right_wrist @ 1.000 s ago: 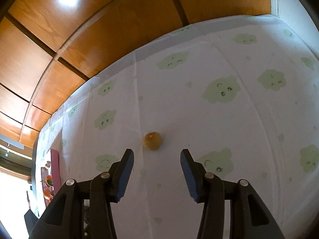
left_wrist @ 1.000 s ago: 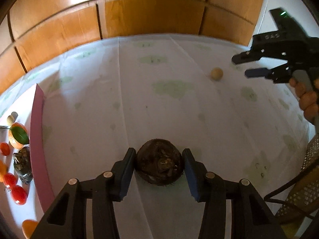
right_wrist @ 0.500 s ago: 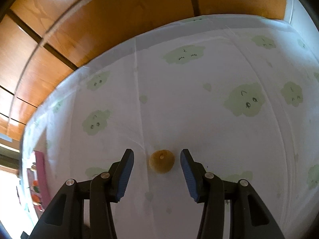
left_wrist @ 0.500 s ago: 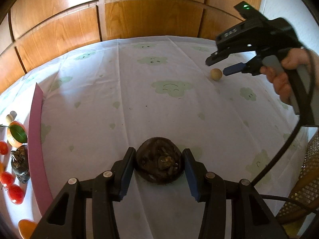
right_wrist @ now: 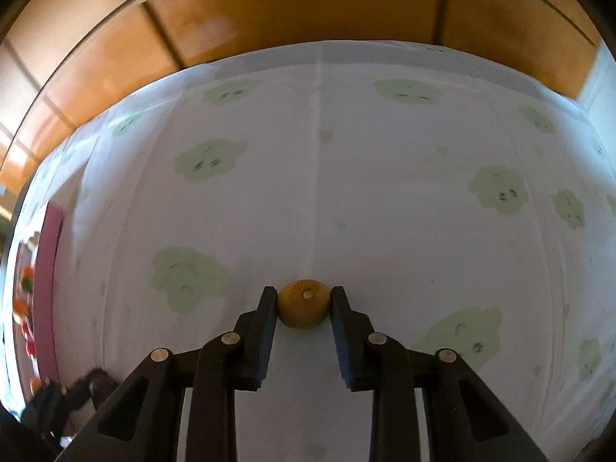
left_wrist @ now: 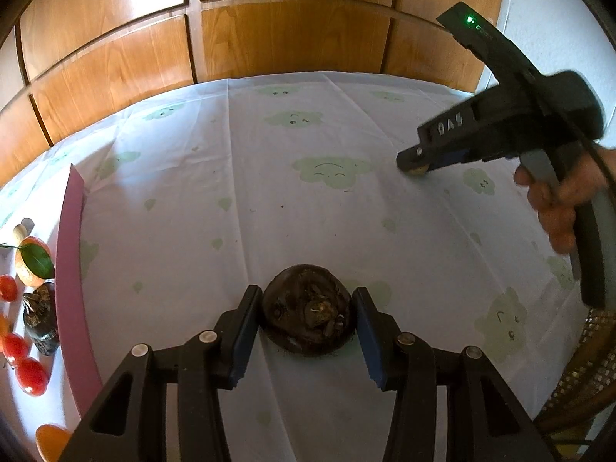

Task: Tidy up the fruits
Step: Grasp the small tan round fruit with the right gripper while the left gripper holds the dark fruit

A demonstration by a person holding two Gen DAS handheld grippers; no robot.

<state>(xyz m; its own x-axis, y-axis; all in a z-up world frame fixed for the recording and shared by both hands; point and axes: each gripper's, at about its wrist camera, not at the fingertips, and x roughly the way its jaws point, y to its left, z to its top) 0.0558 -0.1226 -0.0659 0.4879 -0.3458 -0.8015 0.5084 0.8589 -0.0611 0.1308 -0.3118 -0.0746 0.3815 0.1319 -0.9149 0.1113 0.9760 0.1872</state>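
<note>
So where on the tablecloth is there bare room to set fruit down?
Bare cloth spreads between the dark fruit, the small tan fruit and the wood panelling. Crowded beyond the pink tray edge.

Table under cloud-print cloth (left_wrist: 269, 200): dark fruit (left_wrist: 307, 310), tan fruit (right_wrist: 304, 304), pink tray (left_wrist: 71, 269).

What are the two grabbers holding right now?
Left gripper: shut on the dark brown fruit on the tablecloth.
Right gripper: jaws closing, pads touching the small tan fruit.
</note>
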